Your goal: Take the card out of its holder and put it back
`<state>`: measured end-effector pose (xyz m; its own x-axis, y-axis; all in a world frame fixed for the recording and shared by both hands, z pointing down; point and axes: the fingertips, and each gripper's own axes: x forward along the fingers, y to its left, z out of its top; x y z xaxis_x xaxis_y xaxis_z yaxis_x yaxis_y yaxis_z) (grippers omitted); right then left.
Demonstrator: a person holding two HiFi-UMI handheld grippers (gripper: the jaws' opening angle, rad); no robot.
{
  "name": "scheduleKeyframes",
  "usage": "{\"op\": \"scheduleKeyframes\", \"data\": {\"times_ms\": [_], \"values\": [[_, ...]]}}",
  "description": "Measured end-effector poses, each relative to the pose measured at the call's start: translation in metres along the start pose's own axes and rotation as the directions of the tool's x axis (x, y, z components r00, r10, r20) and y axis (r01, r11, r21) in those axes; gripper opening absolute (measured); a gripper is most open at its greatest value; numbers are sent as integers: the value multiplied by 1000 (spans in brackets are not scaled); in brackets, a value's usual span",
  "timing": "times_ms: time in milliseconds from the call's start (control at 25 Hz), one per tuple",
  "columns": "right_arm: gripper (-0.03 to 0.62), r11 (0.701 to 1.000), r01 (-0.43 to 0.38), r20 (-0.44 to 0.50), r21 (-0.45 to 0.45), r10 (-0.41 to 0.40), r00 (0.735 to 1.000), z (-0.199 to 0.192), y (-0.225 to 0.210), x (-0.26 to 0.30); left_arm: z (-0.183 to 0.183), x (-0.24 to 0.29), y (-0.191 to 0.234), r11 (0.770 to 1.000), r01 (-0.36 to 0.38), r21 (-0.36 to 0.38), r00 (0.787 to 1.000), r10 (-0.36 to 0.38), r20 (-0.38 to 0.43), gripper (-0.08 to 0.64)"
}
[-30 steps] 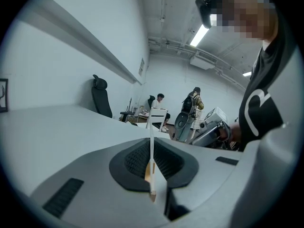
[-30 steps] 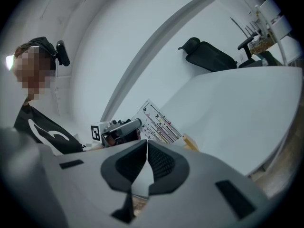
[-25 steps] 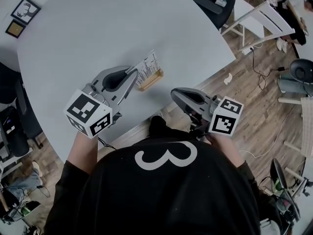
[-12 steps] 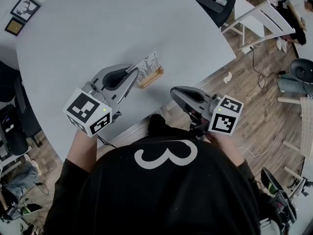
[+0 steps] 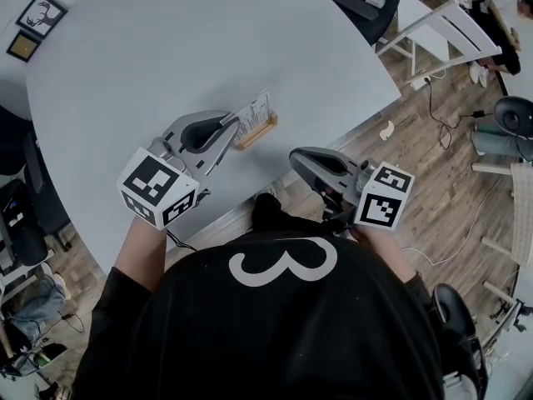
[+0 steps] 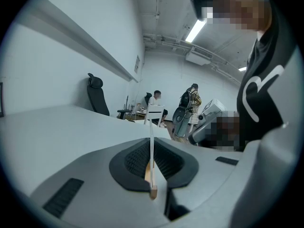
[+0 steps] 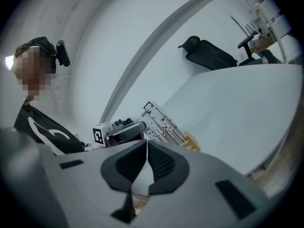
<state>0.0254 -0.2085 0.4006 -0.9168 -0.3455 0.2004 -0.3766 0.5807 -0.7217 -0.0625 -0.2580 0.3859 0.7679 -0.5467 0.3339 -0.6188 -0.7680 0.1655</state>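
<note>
- Head view: the card (image 5: 256, 109) stands upright in its wooden holder (image 5: 260, 131), near the front edge of the worktop (image 5: 166, 48).
- My left gripper (image 5: 231, 126) comes to the card from 8 o'clock.
- In the left gripper view its jaws are closed on the card's side edge. The card shows there as a thin upright line between the pads, with the holder's end just below.
- My right gripper (image 5: 298, 158) is at 4 o'clock from the holder, at the worktop's edge and apart from the card. Its jaws are pressed together with nothing between them.
</note>
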Motion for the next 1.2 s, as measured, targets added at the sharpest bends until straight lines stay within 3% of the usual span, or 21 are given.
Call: {"op": "scheduleKeyframes", "data": {"times_ms": [1200], "values": [[12, 1000, 17, 9, 20, -17, 1000, -7, -6, -4, -41, 14, 8, 999, -15, -47, 996, 11, -89, 26]]}}
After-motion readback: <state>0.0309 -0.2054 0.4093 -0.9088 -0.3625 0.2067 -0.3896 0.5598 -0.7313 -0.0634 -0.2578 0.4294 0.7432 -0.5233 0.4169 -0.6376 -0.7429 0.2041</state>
